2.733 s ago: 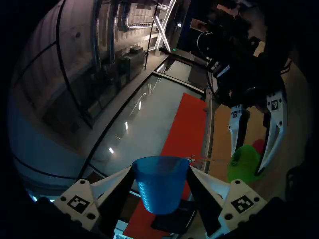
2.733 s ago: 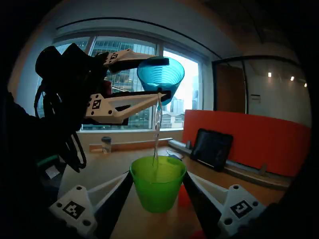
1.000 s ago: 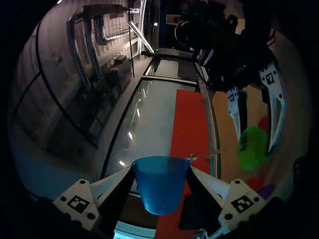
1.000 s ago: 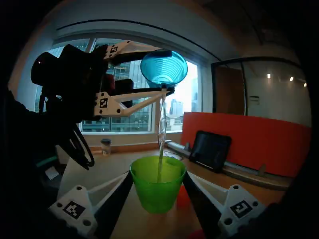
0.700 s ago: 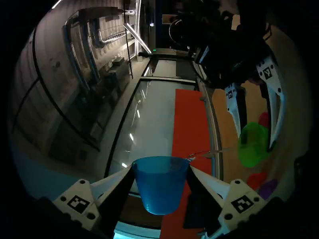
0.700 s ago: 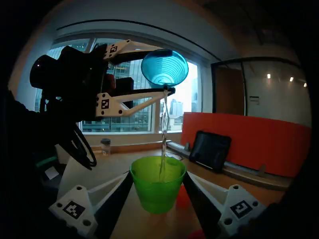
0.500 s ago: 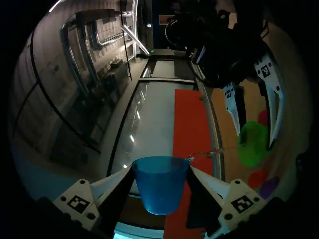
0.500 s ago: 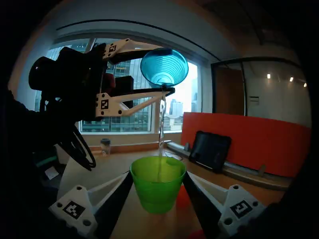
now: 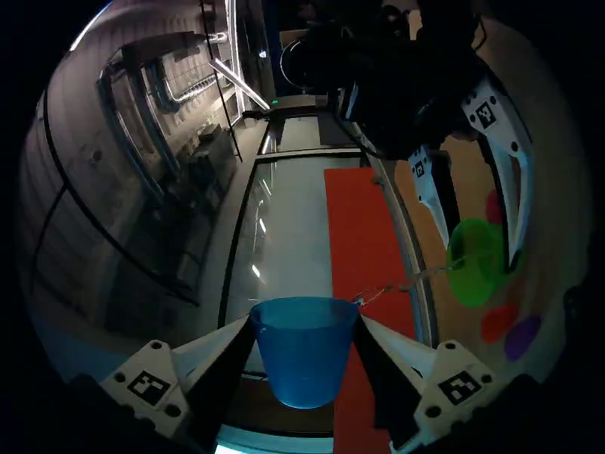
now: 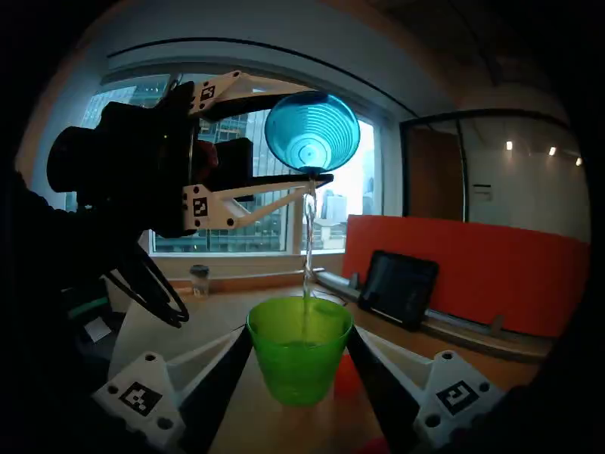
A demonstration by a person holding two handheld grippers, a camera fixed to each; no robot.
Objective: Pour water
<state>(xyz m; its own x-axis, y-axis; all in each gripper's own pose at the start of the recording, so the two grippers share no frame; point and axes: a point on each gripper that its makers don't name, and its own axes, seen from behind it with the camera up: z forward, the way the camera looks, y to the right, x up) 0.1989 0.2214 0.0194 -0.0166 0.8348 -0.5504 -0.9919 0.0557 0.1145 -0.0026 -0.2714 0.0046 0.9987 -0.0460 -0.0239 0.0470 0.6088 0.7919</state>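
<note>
My left gripper (image 9: pixel 305 356) is shut on a blue cup (image 9: pixel 304 349), tipped over on its side. In the right gripper view that blue cup (image 10: pixel 312 131) hangs high with its mouth facing me, held by the left gripper (image 10: pixel 291 129). A thin stream of water (image 10: pixel 307 238) falls from its lip into a green cup (image 10: pixel 299 348). My right gripper (image 10: pixel 299 356) is shut on this green cup, upright below the blue one. In the left gripper view the green cup (image 9: pixel 474 261) sits between the right gripper's white fingers (image 9: pixel 511 170), with the water stream (image 9: pixel 401 284) arcing toward it.
A wooden table (image 10: pixel 227 310) lies under the cups. An orange partition (image 10: pixel 484 268) stands at the right with a dark tablet (image 10: pixel 399 284) leaning against it. A small cup (image 10: pixel 200 276) sits by the window sill. Red and purple objects (image 9: pixel 510 329) rest on the table near the green cup.
The blue cup has tipped further, its mouth turning more toward the right gripper's camera. Water keeps streaming and the level in the green cup has risen. The green cup has stayed put.
</note>
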